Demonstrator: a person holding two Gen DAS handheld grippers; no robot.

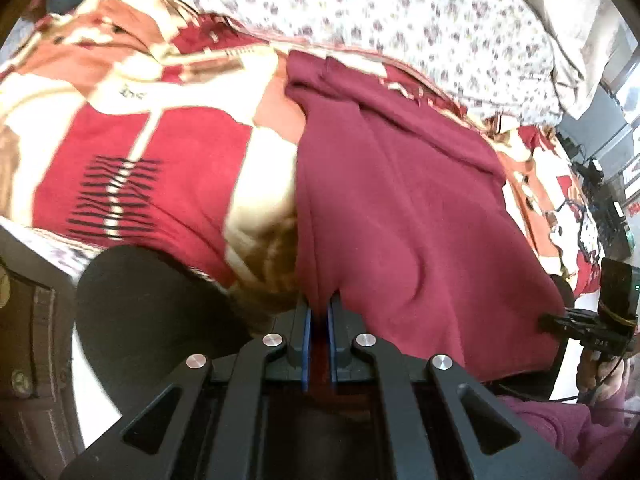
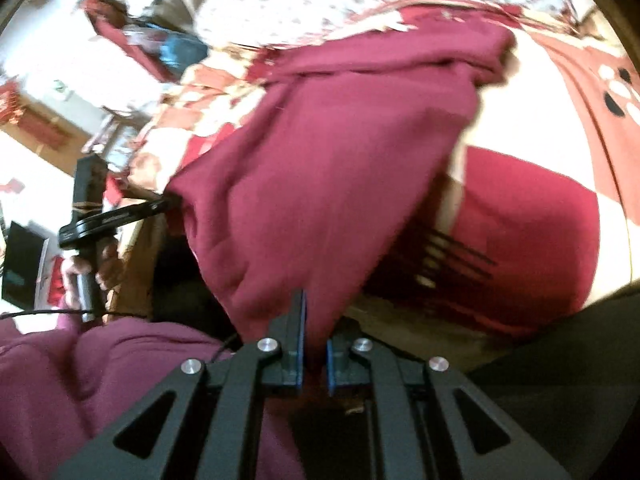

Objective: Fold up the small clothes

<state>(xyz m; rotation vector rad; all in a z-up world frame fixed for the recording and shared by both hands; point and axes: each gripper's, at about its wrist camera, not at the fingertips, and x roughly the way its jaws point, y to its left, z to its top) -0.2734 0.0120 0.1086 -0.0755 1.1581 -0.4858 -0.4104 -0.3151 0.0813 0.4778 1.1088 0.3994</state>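
Observation:
A maroon garment [image 1: 400, 208] lies spread over the bed, its near edge lifted. At the bottom of the left wrist view, my left gripper [image 1: 319, 314] is shut on a fold of that edge, which shows between the blue pads [image 1: 307, 328]. My right gripper [image 1: 550, 322] bites the garment's other near corner at the right edge of that view. In the right wrist view the garment [image 2: 328, 160] hangs taut from my right gripper [image 2: 316, 328], which is shut on the cloth. My left gripper [image 2: 170, 203] holds the far corner at the left.
A red, cream and orange patterned blanket [image 1: 140, 148] covers the bed under the garment, with a floral sheet [image 1: 380, 12] beyond it. A person's maroon sleeve [image 2: 100, 380] and a dark rounded shape [image 1: 152, 308] lie close in front. Cluttered furniture [image 1: 608, 200] stands at the right.

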